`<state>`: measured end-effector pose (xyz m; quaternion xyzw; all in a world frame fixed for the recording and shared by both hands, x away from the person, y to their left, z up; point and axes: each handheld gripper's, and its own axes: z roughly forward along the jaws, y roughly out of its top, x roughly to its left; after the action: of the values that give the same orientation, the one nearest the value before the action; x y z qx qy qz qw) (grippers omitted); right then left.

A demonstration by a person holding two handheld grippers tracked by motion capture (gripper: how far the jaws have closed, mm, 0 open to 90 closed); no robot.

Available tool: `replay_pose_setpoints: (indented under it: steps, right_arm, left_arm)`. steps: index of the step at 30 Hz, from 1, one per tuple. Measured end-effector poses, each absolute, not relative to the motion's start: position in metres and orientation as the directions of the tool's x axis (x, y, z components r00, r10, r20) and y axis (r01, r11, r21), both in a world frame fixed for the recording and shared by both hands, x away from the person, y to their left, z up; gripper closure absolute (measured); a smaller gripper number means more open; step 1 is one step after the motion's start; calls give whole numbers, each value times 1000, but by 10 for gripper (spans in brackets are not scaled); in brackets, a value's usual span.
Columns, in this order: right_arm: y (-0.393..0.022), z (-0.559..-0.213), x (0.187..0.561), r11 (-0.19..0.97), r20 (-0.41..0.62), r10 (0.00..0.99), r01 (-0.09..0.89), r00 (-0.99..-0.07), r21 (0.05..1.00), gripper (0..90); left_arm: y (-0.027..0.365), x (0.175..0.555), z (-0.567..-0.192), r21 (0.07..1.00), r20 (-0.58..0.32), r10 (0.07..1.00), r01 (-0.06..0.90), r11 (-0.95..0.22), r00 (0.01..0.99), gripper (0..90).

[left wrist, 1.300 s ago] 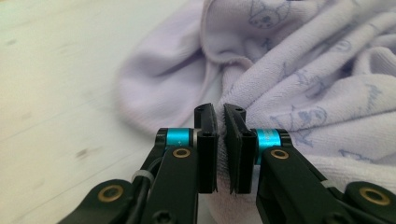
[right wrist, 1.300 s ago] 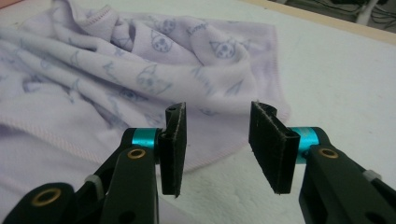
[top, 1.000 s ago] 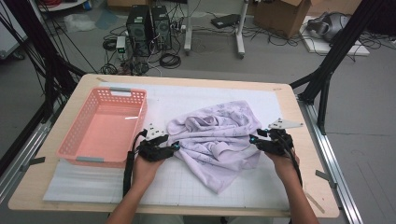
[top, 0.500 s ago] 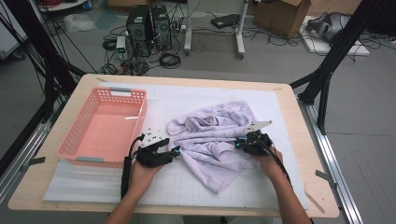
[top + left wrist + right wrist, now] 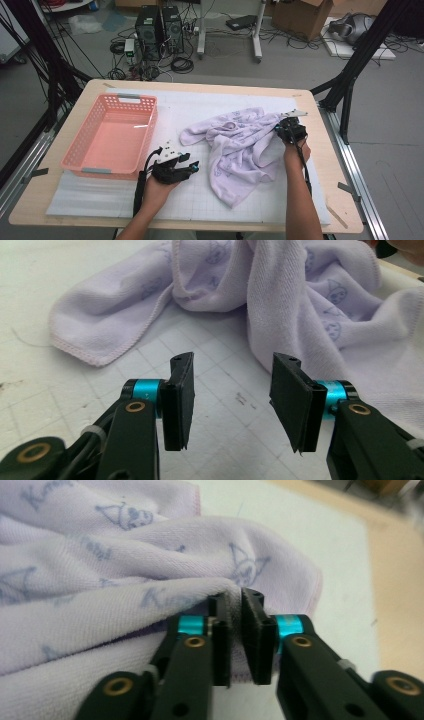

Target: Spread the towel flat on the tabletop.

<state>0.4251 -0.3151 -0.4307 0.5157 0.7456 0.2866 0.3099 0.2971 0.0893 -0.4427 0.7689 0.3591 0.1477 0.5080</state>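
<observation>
The tabletop (image 5: 320,200) carries a white mat (image 5: 190,200), a pink basket (image 5: 80,150) at the left, and a crumpled lilac towel (image 5: 240,150) right of the middle. The right gripper (image 5: 236,630) has its fingers (image 5: 220,640) pinched on a fold at the towel's right edge; they have just been closing and then easing a little, with cloth between them. The left gripper (image 5: 232,400) lies low on the mat just left of the towel, fingers (image 5: 180,400) half apart and empty; they have just been closing somewhat.

To spread the towel well, I judge the left should take the near hem ahead of it cleanly, one layer only, then both pull apart evenly without dragging.
</observation>
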Motion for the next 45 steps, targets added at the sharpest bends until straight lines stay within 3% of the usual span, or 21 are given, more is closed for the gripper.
replay_pose_setpoints:
  steps: [4, 11, 15, 23, 26, 28, 29, 38, 45]
  right_arm:
    - [-317, -424, 415, 291, -115, 941, 594, -317, 750, 642]
    - [-314, -402, 370, 351, -115, 880, 467, -460, 812, 612]
    - [-320, -412, 340, 415, -106, 821, 461, -560, 784, 582]
    - [-326, -443, 319, 453, -52, 770, 487, -636, 746, 578]
    - [-326, -447, 321, 435, -20, 771, 502, -637, 748, 666]
    - [-326, -446, 320, 439, -8, 758, 500, -653, 747, 799]
    - [-326, -445, 318, 441, -10, 760, 504, -650, 742, 822]
    - [-353, -438, 278, 363, 54, 826, 603, -562, 711, 838]
    - [-357, -435, 238, 355, 114, 805, 628, -582, 693, 822]
  left_arm:
    - [83, 294, -443, 885, -139, 679, 398, -242, 721, 545]
    - [68, 289, -443, 874, -170, 623, 409, -263, 763, 577]
    - [57, 290, -446, 852, -174, 617, 431, -297, 768, 469]
    - [32, 299, -445, 827, -143, 607, 431, -360, 782, 453]
    - [19, 303, -450, 803, -87, 627, 427, -416, 774, 573]
    - [19, 303, -450, 804, -28, 642, 399, -441, 766, 754]
    - [21, 303, -449, 803, -31, 643, 402, -440, 765, 819]
    - [74, 295, -447, 801, -103, 690, 471, -370, 716, 840]
    - [94, 278, -446, 795, -140, 671, 487, -363, 728, 830]
